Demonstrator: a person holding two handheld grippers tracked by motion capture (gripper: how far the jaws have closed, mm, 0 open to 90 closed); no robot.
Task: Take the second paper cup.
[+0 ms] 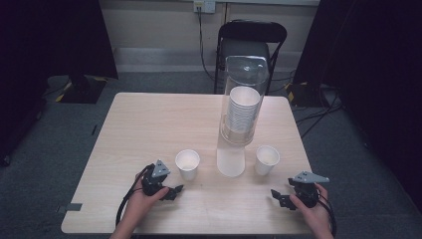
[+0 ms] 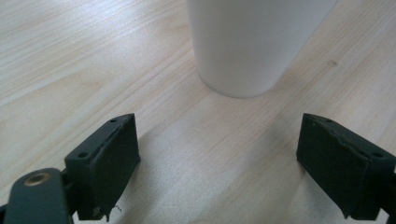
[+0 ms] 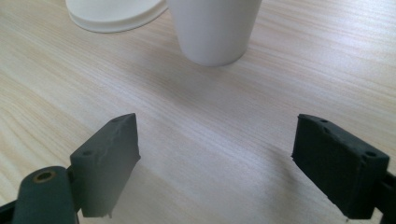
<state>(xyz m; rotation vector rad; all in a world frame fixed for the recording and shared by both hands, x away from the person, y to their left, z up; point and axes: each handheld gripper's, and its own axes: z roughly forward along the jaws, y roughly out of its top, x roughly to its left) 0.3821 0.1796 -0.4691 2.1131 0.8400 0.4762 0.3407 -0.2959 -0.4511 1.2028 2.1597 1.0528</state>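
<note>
From the high view, a pale wooden table (image 1: 149, 124) holds a tall clear tube (image 1: 245, 99) with a stack of white cups (image 1: 243, 110) inside it. In front of the tube lies a white upside-down cup (image 1: 231, 160). A left paper cup (image 1: 187, 164) stands open side up, just beside the left gripper (image 1: 175, 191). A right paper cup (image 1: 267, 160) stands near the right gripper (image 1: 276, 196), a little apart from it. Both hands rest low at the near edge. A black folding chair (image 1: 251, 42) stands behind the table.

In the left gripper view, the jaws stand wide with nothing between them. The left paper cup (image 2: 254, 42) is right ahead, close, but not touched.

In the right gripper view, the jaws are wide too, and empty. The right paper cup (image 3: 214, 29) stands ahead, farther off, with the rim of the upside-down cup (image 3: 114, 13) beside it.

I think these cups are very light and thin. They would tip over at a small bump and squash if squeezed hard. The best place to hold one looks like the side wall, about halfway up, with a soft squeeze.

I can read no words or labels on the cups or the tube.
</note>
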